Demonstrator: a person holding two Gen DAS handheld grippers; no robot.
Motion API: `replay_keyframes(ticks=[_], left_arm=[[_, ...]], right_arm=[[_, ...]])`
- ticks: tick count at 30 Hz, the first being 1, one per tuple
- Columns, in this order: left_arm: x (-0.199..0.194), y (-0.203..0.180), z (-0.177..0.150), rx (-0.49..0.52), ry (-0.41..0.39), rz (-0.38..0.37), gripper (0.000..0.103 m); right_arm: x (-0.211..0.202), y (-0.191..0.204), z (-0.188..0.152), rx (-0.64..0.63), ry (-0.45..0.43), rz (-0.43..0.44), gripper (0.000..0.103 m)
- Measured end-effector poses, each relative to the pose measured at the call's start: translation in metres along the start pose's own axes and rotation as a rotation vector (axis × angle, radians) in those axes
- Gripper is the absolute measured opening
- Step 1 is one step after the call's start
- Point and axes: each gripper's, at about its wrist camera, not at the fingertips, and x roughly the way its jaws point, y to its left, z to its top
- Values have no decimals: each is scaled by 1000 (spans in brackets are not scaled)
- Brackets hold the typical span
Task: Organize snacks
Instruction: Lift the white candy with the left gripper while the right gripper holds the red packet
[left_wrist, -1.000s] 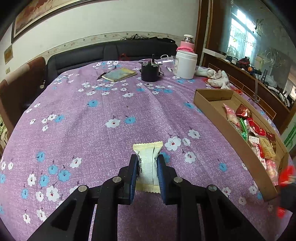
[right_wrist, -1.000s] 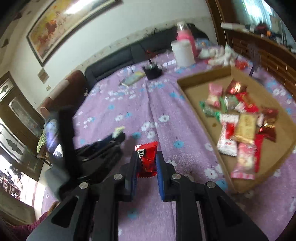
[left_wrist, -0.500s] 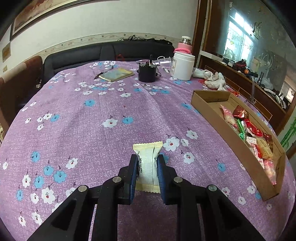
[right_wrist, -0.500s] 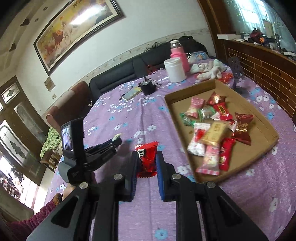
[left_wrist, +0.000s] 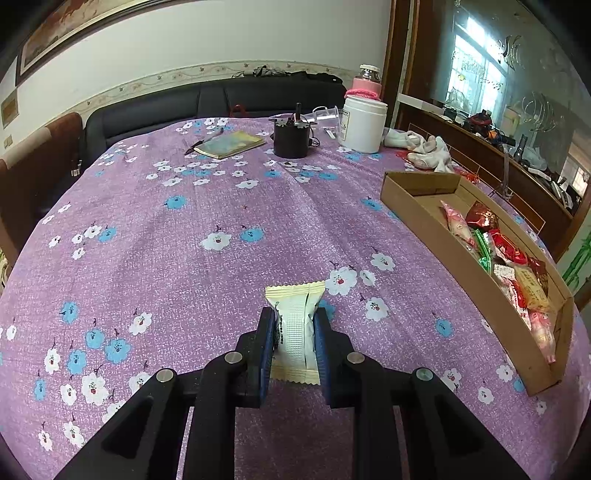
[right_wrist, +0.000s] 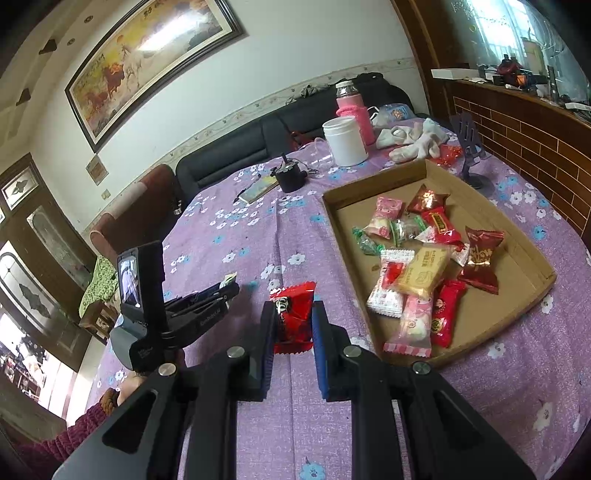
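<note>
Above the purple-clothed counter (left_wrist: 229, 206), I have each hand-held gripper clamped on a snack, left hand-held gripper (left_wrist: 294, 332) on the cream packet (left_wrist: 295, 325), right hand-held gripper (right_wrist: 293, 325) on the red packet (right_wrist: 293, 314), both next needing carrying to the cardboard tray (right_wrist: 524, 280).

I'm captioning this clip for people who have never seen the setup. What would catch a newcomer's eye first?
Probably the two black grippers low in each view, each shut on a snack: the left gripper pinches a cream packet, the right gripper a red packet. Next comes the cardboard tray to the right on the purple flowered tablecloth, holding a bright heap of wrapped snacks.
</note>
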Motion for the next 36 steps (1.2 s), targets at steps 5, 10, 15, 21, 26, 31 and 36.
replay_keyframes(ticks=[5, 10, 15, 21, 26, 31, 36], left_arm=[[0, 0, 0, 2, 0, -4, 21], [0, 0, 0, 3, 1, 1, 21], [1, 0, -1, 4, 6, 9, 21], [4, -2, 0, 7, 15, 25, 21], [6, -2, 0, 8, 23, 37, 21], [7, -3, 0, 15, 29, 45, 21], [9, -5, 1, 18, 38, 47, 21]], right_arm=[[-2, 1, 1, 1, -6, -9, 18], [-2, -1, 0, 3, -6, -19, 18], [-2, -6, 0, 14, -2, -26, 18], [-10, -9, -3, 14, -12, -27, 18], [-15, -10, -5, 11, -19, -29, 18], [-19, -11, -7, 13, -25, -28, 18], [-21, -13, -6, 20, -31, -25, 18]])
